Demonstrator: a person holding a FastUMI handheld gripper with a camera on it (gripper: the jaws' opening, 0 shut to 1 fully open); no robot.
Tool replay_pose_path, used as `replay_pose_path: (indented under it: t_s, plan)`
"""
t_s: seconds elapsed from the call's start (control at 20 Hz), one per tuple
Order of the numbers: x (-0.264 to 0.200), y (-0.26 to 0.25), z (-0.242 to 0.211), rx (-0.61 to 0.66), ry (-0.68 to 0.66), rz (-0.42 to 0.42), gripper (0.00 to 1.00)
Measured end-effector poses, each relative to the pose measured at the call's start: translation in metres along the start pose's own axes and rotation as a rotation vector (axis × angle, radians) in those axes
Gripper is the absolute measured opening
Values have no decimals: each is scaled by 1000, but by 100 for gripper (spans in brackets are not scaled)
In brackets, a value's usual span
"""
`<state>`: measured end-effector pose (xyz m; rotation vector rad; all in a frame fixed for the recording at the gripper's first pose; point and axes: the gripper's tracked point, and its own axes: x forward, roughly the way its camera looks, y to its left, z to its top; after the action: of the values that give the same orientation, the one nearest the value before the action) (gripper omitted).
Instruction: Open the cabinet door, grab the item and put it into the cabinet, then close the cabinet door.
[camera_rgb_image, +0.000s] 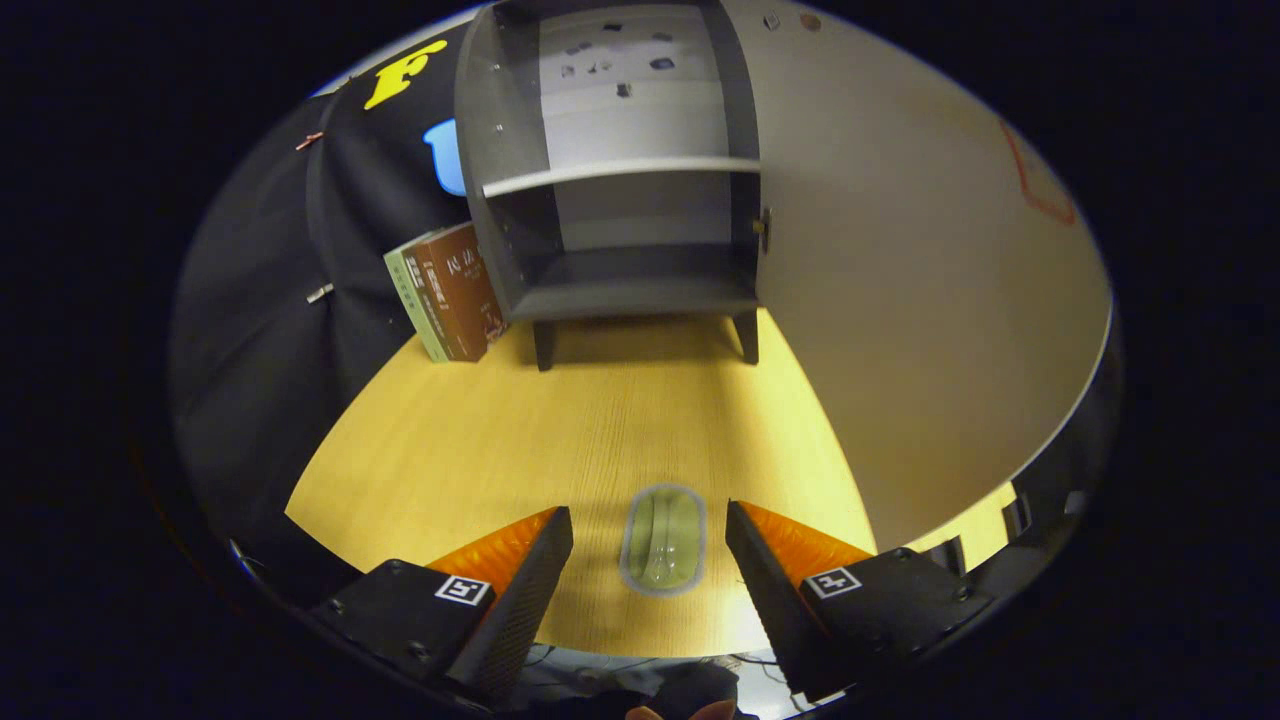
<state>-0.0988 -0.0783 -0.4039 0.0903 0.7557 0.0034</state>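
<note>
Hovering my gripper (650, 530) with its fingers spread wide and holding nothing, I have the green item (663, 538) lying between them near the desk's (450, 450) front edge. I should lower squarely, pinch its long sides, then carry it to the open cabinet (620, 180) at the back edge.

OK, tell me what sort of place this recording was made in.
Most likely a staged recording booth, not a real home. A small open cabinet and some books stand on a bare wooden table against black cloth. A green item lies between the open gripper fingers.
</note>
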Motion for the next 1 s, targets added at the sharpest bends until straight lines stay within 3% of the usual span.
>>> replay_pose_path:
  t_s: [0.25, 0.35, 0.65, 0.75, 1.0]
  plan:
    - [59, -10, -46, 8, 116, -36, 96]
    - [77, -12, -62, 11, 155, -54, 84]
    - [92, -20, -64, -38, 165, -117, 20]
    - [91, -21, -63, -61, 160, -118, 14]
    - [57, -9, -19, -63, 90, -93, 14]
